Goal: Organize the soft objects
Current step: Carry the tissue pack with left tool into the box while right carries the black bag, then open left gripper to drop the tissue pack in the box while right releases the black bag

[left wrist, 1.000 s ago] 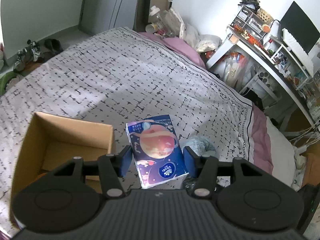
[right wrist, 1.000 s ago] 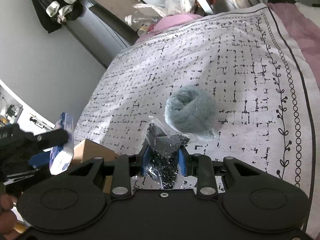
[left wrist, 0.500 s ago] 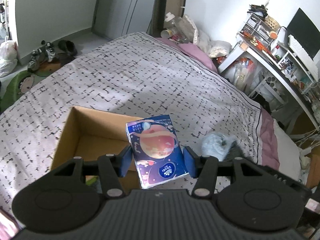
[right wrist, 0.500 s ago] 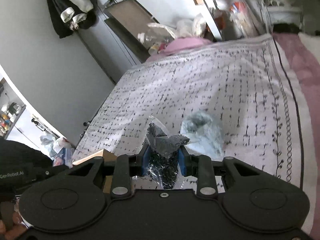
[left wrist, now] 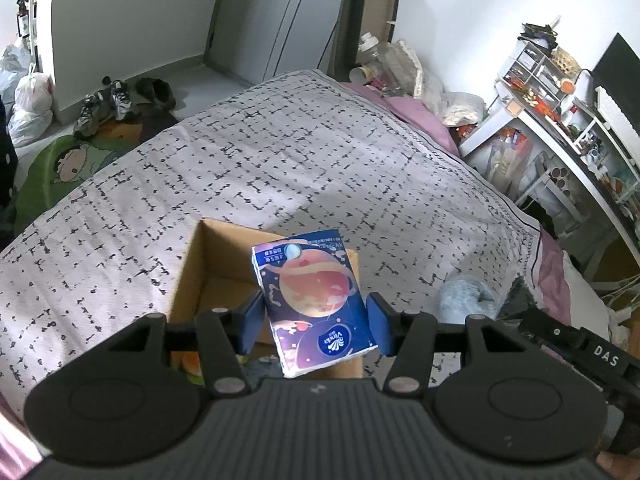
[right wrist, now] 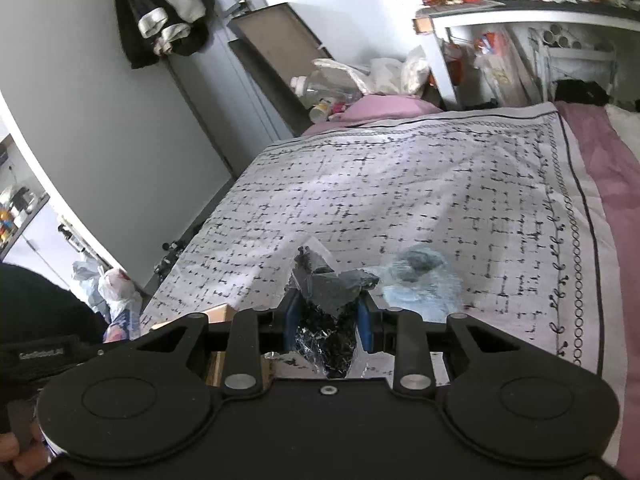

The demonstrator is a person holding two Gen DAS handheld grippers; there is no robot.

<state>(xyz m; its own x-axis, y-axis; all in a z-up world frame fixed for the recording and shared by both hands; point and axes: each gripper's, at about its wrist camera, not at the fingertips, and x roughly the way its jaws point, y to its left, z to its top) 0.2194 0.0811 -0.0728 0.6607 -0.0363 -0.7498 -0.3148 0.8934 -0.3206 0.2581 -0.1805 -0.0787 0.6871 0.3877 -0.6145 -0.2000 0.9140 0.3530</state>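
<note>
blue planet artwork covers the tissue pack (left wrist: 316, 304), which the left gripper (left wrist: 314, 322) holds with its jaws clamped on the pack's two long sides. the pack hangs tilted above the open cardboard box (left wrist: 200, 268), overlapping the box's right half in the left wrist view; whether it touches the box rim cannot be told. the box sits on the bed (left wrist: 280, 168), whose white cover carries a black dash-and-cross pattern, and something orange and green shows at the bottom of the box, partly hidden by the gripper body.

the right gripper (right wrist: 328, 320) has its jaws closed on a clear plastic bag of dark fabric (right wrist: 326, 300) — the crinkled top of the bag sticks up between the blue pads and the rest hangs below them. just beyond it on the bed lies a pale blue fluffy bundle in plastic wrap (right wrist: 420, 284), resting on the cover, apart from both grippers. in the left wrist view the same bundle (left wrist: 466, 296) lies to the right of the box, with the right gripper's dark body near it at the frame edge.

a corner of the cardboard box (right wrist: 218, 314) shows at the lower left of the right wrist view. a pink sheet (right wrist: 608, 184) runs along the bed's far side, and a cluttered white worktop (left wrist: 568, 152) stands beyond it — shoes (left wrist: 104, 104) lie on the floor near the bed's foot.
</note>
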